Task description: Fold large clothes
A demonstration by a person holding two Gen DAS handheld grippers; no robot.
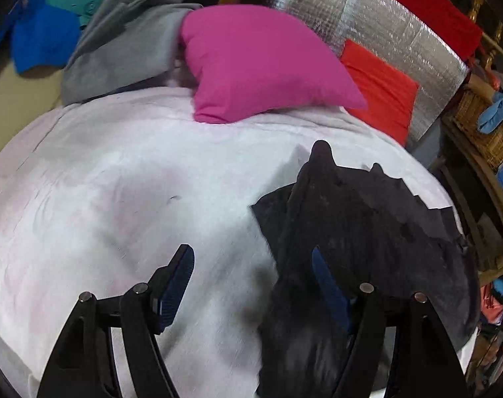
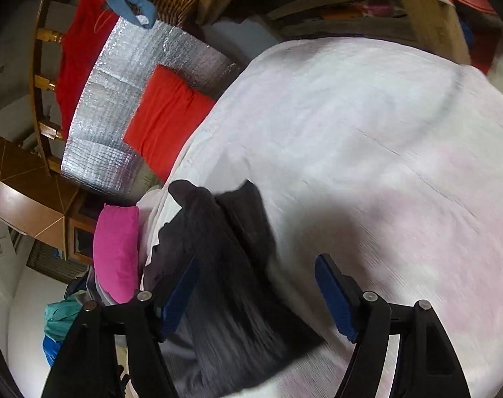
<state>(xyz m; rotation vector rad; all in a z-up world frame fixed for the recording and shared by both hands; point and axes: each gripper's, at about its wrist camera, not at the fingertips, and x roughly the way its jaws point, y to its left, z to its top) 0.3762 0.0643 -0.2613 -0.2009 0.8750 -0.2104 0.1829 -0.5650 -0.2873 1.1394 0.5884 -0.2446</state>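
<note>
White-covered bed [image 1: 125,179] carries dark garment [image 1: 367,219], pink pillow [image 1: 261,63].

A pink pillow [image 1: 261,63] rests on the white blanket [image 1: 119,182], beside a red cushion [image 1: 380,89] leaning against a silver foil panel [image 1: 377,26]. Grey cloth [image 1: 119,53] lies behind the pillow.

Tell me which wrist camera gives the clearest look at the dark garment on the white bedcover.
The left wrist view: the crumpled black fabric garment lies spread across the white fleece bedcover, edges fairly sharp, under the open left claw. The right wrist view shows it streaked by motion blur, partly cut off, below the open right claw.
</note>
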